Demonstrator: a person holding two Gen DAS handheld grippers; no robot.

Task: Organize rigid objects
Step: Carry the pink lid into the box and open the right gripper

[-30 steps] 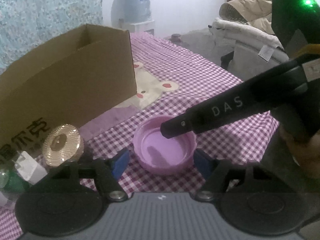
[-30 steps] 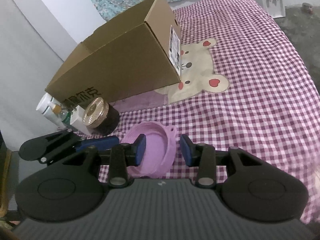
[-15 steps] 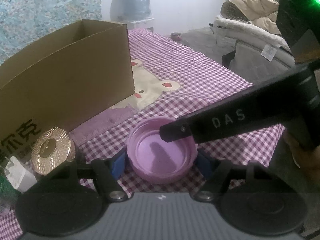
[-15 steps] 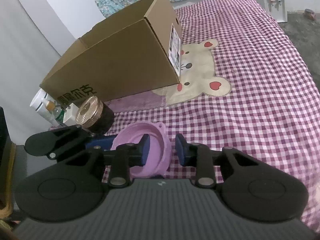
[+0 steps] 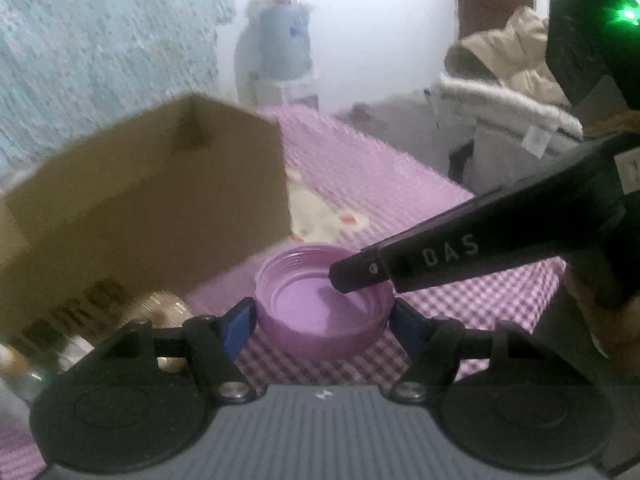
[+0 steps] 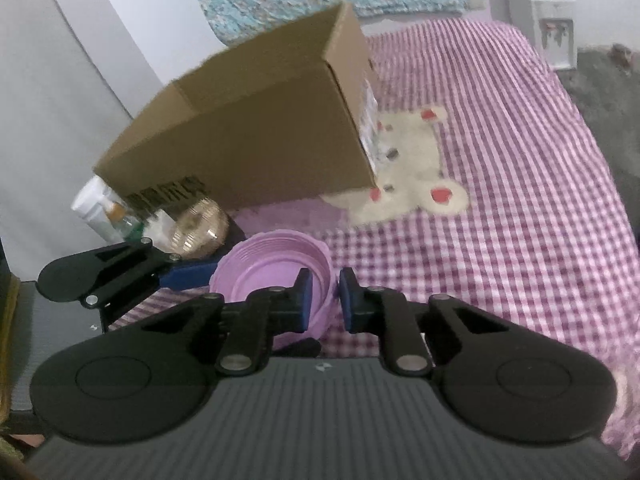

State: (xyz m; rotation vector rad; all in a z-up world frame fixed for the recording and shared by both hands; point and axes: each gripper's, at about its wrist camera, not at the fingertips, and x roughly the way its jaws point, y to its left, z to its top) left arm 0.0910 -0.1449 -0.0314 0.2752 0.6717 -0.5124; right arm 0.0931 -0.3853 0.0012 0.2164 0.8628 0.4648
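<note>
Both tongs are on the same thing: the left gripper (image 5: 322,320) clasps the purple lid (image 5: 324,308) across its full width, one blue pad on each side of the outer wall, while the right gripper (image 6: 324,300) has just been closing and now pinches the lid's rim (image 6: 326,276) on the side nearest it, one pad inside the wall and one outside. Seen from the left wrist, the right tongs' black finger reaches down into the lid's hollow from the right. The lid sits open side up, low over the checked bedspread (image 6: 520,200); whether it is clear of the cloth I cannot tell.

What the next move turns on, I judge, is the cardboard box (image 6: 256,140), which lies beyond the lid and to the left from both tongs, its long side facing them and its open top tilted away. The left hand is the nearer to it. The round lid has no long axis to mind.

A gold-capped jar (image 6: 198,228) and some small bottles (image 6: 100,208) crowd the box's near left corner, partly behind the left tongs. Both views are smeared, so the box's print cannot be read, and its inside is hidden
</note>
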